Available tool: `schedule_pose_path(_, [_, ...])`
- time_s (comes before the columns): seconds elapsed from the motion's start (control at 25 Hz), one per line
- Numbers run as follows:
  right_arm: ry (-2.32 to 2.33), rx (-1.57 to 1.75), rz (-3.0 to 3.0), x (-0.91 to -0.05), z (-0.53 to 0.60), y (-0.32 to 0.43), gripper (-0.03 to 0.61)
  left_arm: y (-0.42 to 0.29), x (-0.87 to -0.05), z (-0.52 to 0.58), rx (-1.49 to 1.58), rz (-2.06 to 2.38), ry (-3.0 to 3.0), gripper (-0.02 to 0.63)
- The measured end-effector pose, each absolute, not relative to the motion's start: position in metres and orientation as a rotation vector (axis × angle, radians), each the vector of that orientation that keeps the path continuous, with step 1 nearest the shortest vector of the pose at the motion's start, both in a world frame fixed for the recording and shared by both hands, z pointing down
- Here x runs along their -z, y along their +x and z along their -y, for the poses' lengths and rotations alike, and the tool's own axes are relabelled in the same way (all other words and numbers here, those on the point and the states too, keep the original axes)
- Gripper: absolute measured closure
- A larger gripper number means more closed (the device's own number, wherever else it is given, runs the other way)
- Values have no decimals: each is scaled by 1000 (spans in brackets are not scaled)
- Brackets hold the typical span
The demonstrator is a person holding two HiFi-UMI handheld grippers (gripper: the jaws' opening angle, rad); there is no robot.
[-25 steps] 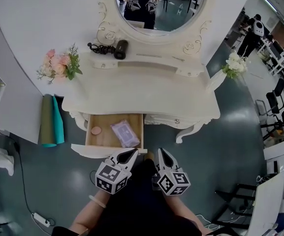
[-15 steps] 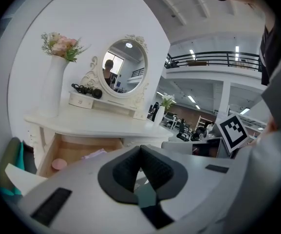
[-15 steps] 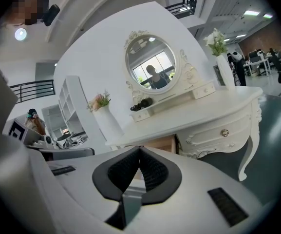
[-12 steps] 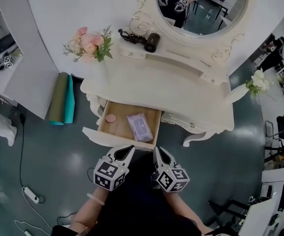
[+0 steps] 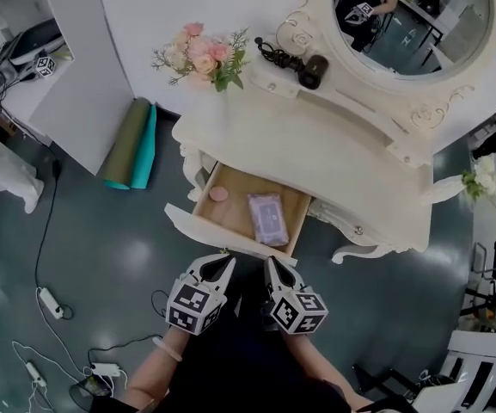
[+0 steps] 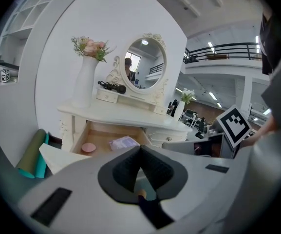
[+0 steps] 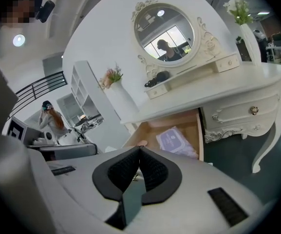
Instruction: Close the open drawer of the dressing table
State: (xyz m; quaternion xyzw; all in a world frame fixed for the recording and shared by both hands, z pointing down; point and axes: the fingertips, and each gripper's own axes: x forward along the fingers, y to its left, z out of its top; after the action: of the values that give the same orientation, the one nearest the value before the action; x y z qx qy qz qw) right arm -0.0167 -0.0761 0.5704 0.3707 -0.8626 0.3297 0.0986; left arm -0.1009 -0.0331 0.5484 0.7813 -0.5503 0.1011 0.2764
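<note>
The white dressing table (image 5: 333,157) has its left drawer (image 5: 230,241) pulled out. In the wooden drawer lie a pink round disc (image 5: 219,194) and a purple packet (image 5: 267,218). My left gripper (image 5: 226,262) and right gripper (image 5: 272,263) hover side by side just in front of the drawer's white front panel, apart from it. Both are shut with nothing between the jaws. The left gripper view shows the drawer (image 6: 58,156) ahead with the packet (image 6: 123,142). In the right gripper view the drawer (image 7: 150,129) and packet (image 7: 176,139) lie beyond the jaws.
Rolled green and teal mats (image 5: 131,144) lean by the table's left leg. A vase of pink flowers (image 5: 205,54) and a hair dryer (image 5: 306,69) stand on top below the oval mirror (image 5: 419,15). A power strip (image 5: 50,300) and cables lie on the floor at left.
The table and drawer have slid to the right and turned in the head view. Both grippers keep their place in the picture and stay shut. The drawer stays open.
</note>
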Motion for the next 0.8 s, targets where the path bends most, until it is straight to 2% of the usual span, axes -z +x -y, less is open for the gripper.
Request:
schedule_pose_path(0.32, [1029, -1032, 2468, -606, 67, -36, 554, -126, -564, 12, -287, 1557, 1970, 595])
schedule_pose_path(0.8, [990, -1173, 2367, -652, 61, -46, 554, -125, -577, -1, -308, 1559, 1910, 595])
